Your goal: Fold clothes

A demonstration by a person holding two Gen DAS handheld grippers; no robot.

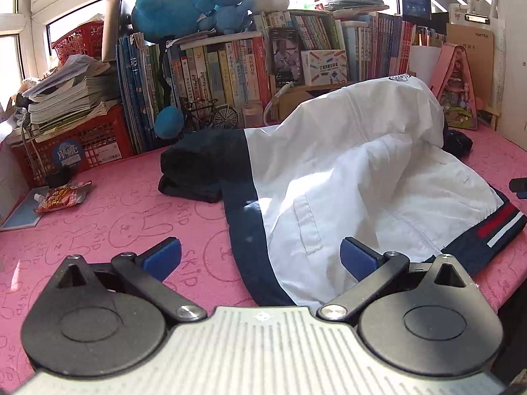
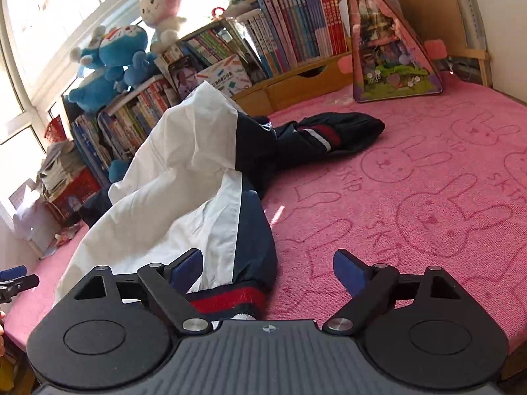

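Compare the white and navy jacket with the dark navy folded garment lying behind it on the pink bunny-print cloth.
The white and navy jacket lies humped and unfolded, while the dark navy folded garment sits as a compact, flat stack. The jacket is mostly white with navy side panels and a red-and-white striped hem; the folded garment shows only one dark colour. The jacket covers far more of the pink bunny-print cloth. Both rest on that cloth, touching.

The jacket [image 1: 346,177] lies on the tabletop [image 1: 125,217], its middle heaped up. A folded garment [image 1: 201,168] lies just left of it, touching. Behind them a row of books [image 1: 210,75] stands along the window, with plush toys [image 1: 184,10] on top. A snack packet [image 1: 61,196] lies at far left, before a crate [image 1: 82,141].
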